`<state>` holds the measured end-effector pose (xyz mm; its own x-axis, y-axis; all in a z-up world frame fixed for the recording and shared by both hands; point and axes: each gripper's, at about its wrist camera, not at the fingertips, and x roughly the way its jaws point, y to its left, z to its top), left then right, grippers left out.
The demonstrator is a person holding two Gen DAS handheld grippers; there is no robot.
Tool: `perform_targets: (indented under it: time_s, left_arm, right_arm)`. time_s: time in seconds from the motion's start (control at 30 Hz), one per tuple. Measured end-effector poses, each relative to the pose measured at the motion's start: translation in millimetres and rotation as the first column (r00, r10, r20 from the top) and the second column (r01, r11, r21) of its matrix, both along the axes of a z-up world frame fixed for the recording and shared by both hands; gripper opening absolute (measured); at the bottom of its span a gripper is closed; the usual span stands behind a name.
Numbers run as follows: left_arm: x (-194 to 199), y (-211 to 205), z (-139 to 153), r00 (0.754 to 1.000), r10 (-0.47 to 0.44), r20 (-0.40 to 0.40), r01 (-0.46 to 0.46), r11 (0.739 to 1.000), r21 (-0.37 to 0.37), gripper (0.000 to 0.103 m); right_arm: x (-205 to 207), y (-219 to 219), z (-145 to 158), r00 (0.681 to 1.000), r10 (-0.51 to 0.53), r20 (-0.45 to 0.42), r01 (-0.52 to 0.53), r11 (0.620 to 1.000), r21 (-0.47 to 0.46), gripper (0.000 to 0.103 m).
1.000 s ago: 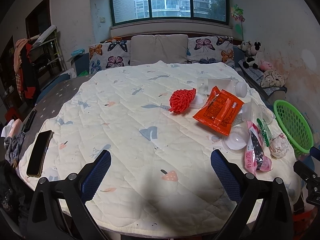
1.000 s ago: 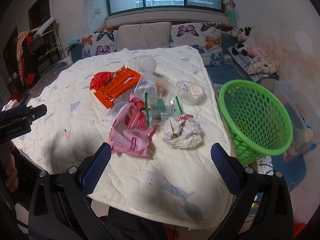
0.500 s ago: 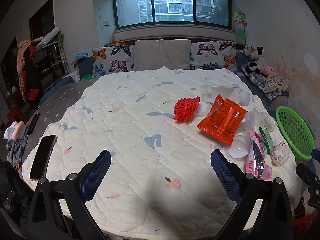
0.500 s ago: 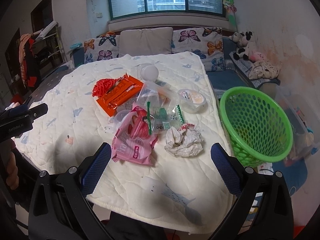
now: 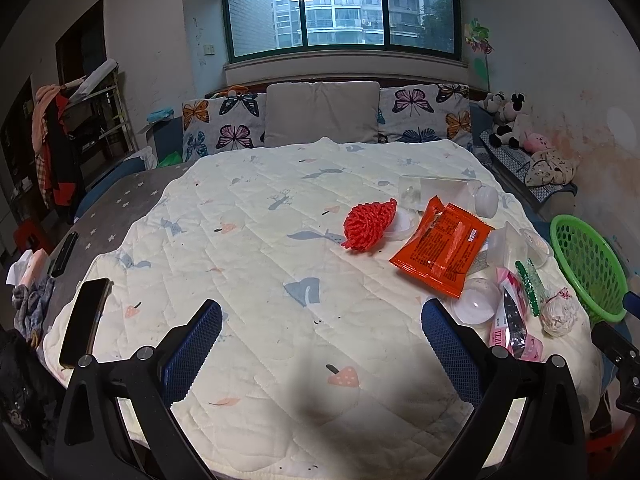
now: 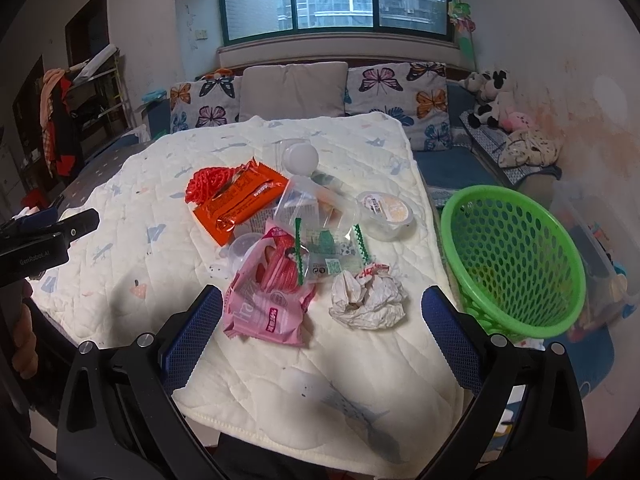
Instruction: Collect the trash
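Trash lies in a heap on the quilted table (image 6: 132,240): a crumpled white paper ball (image 6: 366,300), a pink wrapper (image 6: 268,304), an orange snack bag (image 6: 240,204), a red foam net (image 6: 206,184), a clear bag with green edges (image 6: 328,248) and a lidded plastic cup (image 6: 386,214). A green basket (image 6: 516,264) stands off the table's right edge. My right gripper (image 6: 322,336) is open and empty, above the near side of the heap. My left gripper (image 5: 320,344) is open and empty over bare quilt; the orange bag (image 5: 440,250) and red net (image 5: 368,224) lie ahead to its right.
A black phone (image 5: 84,322) lies at the table's left edge, with a remote (image 5: 64,252) and cloths nearby. A sofa with butterfly cushions (image 5: 224,124) runs behind the table. Soft toys (image 6: 492,100) sit at the right. A clear bottle (image 5: 448,196) lies behind the heap.
Both grippers have drawn back and tilted up, so the table and trash sit lower and farther in both views. Both stay open; no trash has moved.
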<state>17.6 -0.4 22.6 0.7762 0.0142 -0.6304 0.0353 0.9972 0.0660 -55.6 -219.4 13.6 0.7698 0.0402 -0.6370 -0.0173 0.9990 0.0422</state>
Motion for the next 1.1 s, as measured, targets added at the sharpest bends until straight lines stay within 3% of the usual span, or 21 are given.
perform_targets:
  time_s: [0.47,0.87,1.03,1.1]
  left_arm:
    - [22,-3,5,1.000,-0.001,0.002,0.001,1.000,-0.008,0.097]
    - [36,-15,-6,0.999,-0.040,-0.023,0.040,0.999,-0.002,0.097]
    - [40,-21,-12,0.997,-0.058,-0.048,0.058,0.998,-0.019,0.097]
    - [40,-24,-13,0.996,-0.072,-0.054,0.071,0.997,-0.024,0.097]
  right_arm:
    - [12,-18,-1,1.000,-0.008,0.019,0.009,1.000,-0.003,0.099]
    - [34,-47,-38,0.997,-0.007,-0.078,0.012,0.997,0.071,0.094]
    - [48,-51,-54,0.992,0.016,-0.123,-0.003,0.994,0.107,0.089]
    - [52,-51,-60,0.990,0.026,-0.139,-0.010,0.994,0.112,0.082]
